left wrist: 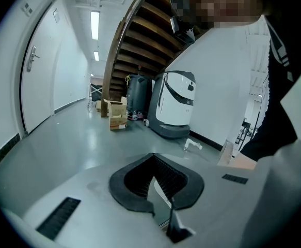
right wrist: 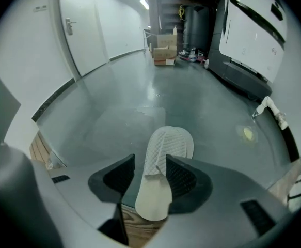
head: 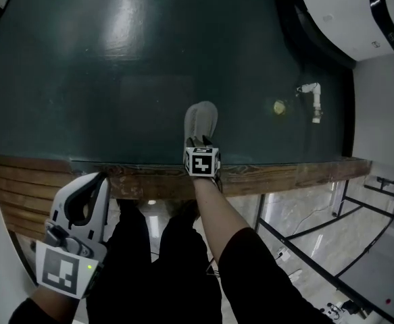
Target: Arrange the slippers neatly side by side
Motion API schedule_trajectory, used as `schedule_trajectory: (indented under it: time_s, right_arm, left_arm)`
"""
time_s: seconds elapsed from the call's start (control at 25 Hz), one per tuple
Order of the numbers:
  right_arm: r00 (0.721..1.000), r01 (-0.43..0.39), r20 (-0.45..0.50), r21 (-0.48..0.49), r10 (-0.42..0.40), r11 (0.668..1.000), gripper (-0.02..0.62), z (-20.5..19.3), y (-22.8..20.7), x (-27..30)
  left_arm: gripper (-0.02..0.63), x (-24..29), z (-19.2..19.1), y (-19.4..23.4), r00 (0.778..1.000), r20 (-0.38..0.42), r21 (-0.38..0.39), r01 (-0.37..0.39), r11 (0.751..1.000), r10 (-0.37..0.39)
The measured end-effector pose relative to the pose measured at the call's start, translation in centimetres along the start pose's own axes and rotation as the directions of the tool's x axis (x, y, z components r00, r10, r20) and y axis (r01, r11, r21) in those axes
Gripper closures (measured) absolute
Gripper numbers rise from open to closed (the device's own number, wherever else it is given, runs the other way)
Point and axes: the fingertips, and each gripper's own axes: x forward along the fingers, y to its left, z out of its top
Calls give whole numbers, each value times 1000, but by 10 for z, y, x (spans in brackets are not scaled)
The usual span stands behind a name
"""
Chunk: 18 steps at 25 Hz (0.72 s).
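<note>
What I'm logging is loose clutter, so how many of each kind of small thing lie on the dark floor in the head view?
Slipper: 1
Yellowish blob: 1
White pipe piece: 1
Total: 3

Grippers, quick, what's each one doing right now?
Left gripper: closed, holding nothing.
Right gripper: open, jaws either side of the slipper, not clamped on it.
</note>
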Motion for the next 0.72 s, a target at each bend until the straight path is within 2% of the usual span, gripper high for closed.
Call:
schedule_trajectory:
  time_s: [0.16, 0.32, 0.52, 0.56, 0.6, 0.72]
  right_arm:
    - [998, 43, -48, 45, -40, 998, 419, -10, -10, 28]
    - [997, 42, -69, -29, -44, 999, 420, -24, -9, 67]
    - [989, 110, -91, -84, -117, 990, 427, -32, -25, 90]
    - [987, 128, -87, -86, -136, 988, 523, -32, -29, 90]
    - [986, 143, -77, -87, -150, 986, 586, -31, -32, 88]
    - [986, 148, -60, -77, -153, 986, 588, -32, -37, 78]
  left_arm:
    - [606, 2, -14, 10, 1000, -21, 1, -21, 1000, 21]
    - [606, 3, -38, 18, 999, -32, -2, -39, 999, 39]
    - [606, 4, -73, 16, 994, -100, -24, -56, 998, 53]
    - [605, 5, -76, 15, 993, -106, -26, -55, 998, 52]
    - [606, 6, -77, 14, 993, -108, -26, -53, 998, 50]
    - [606, 10, -73, 7, 993, -107, -24, -45, 999, 43]
